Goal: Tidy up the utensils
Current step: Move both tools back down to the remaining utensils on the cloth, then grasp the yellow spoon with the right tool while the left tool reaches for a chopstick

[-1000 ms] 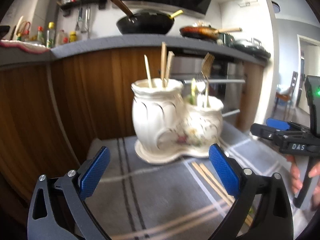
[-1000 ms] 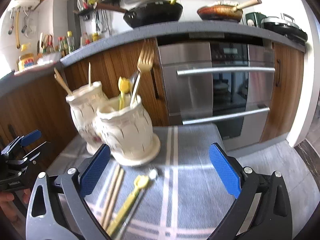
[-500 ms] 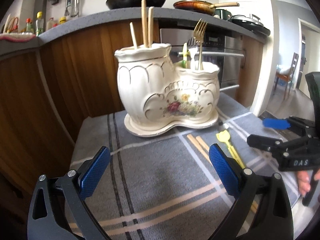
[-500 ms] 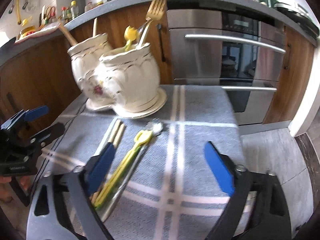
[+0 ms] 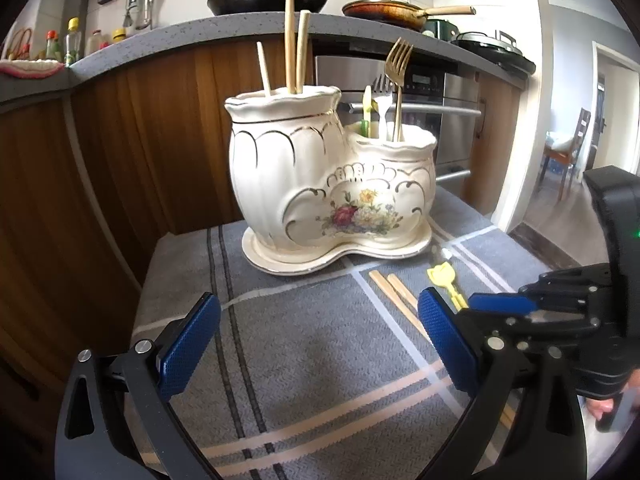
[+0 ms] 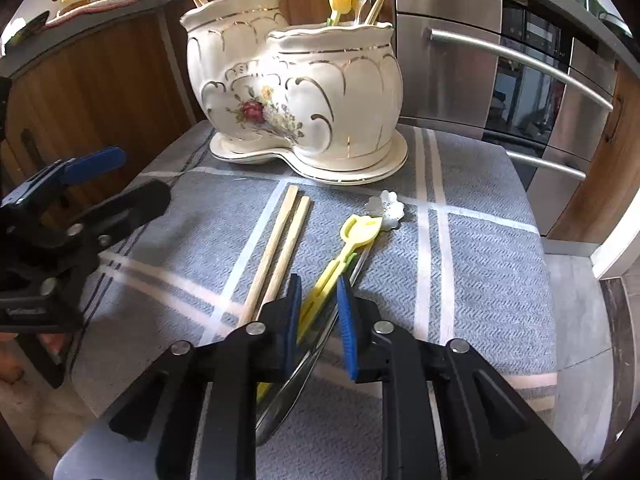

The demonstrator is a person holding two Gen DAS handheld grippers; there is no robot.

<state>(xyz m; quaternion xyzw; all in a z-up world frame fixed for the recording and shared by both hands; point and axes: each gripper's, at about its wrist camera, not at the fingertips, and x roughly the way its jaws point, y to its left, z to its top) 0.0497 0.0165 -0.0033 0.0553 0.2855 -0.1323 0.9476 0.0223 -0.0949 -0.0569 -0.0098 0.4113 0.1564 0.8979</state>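
Risk: the right gripper [image 6: 318, 312], nearly closed around both the yellow utensil [image 6: 352, 240] and the metal utensil [image 6: 316, 344] beside it, may lift both or drop one. Both lie on the surface [image 6: 480, 264] between its fingers, near the chopsticks [image 6: 280, 248]. The left gripper [image 5: 320, 336] hovers wide open, empty, before the ceramic holder [image 5: 328, 184].

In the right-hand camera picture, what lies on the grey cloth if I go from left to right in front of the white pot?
Other gripper → wooden chopsticks → yellow utensil → silver flower-ended utensil, partly under the yellow one.
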